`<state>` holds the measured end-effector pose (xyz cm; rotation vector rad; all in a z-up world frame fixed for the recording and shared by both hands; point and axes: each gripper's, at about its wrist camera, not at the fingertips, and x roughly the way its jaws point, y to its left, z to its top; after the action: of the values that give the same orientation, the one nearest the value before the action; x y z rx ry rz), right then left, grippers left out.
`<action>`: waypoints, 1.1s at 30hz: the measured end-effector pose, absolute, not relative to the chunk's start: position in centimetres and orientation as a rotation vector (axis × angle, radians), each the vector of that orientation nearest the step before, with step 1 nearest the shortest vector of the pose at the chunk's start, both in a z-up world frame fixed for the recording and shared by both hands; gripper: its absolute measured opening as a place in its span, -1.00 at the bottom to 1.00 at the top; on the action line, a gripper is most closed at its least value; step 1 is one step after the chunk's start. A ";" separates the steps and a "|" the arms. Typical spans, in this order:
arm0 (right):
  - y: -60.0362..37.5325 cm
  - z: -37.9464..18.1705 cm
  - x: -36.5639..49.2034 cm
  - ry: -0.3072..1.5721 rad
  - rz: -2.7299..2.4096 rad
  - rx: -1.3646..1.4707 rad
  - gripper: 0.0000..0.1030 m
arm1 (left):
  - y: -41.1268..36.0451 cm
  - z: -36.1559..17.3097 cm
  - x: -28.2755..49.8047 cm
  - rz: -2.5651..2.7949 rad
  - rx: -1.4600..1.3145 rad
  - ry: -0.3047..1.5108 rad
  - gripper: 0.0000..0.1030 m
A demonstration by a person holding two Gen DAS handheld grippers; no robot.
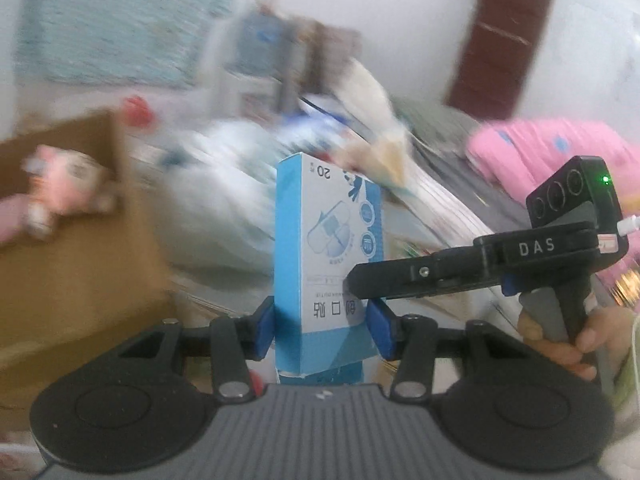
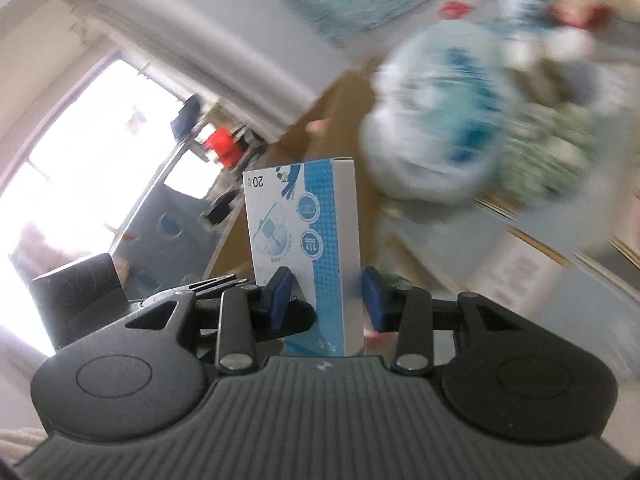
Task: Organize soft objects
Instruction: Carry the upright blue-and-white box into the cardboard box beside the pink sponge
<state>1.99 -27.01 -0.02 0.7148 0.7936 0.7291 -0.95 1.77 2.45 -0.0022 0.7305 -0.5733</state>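
gripping a blue and white plaster box (image 1: 328,264) upright, my left claw (image 1: 322,330) has its blue pads pressed on both narrow sides. my right claw (image 2: 326,300) reaches in from the right in the left view; its pads sit at the box's (image 2: 308,256) faces, partly closed around it. a cardboard box (image 1: 76,240) at left holds a pink plush toy (image 1: 60,192). background is blurred.

Left claw (image 1: 326,322) and right claw (image 2: 326,300) both clamped, raised together.
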 end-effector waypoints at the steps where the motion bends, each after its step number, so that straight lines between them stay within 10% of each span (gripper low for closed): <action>1: -25.8 0.7 3.2 0.802 0.759 0.702 -0.26 | 2.9 3.1 -0.7 -0.539 -0.011 0.718 -0.03; 14: -6.9 4.7 22.8 1.086 0.982 0.628 -0.23 | 17.9 7.1 10.6 -0.180 -0.147 0.769 0.08; 33: 5.1 -5.8 33.8 1.423 0.723 0.695 -0.15 | 23.7 5.6 15.4 0.124 -0.075 0.775 0.42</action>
<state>33.78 5.12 -5.79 0.6953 1.4230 0.7226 15.43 23.67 5.59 -0.0753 0.7747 0.1237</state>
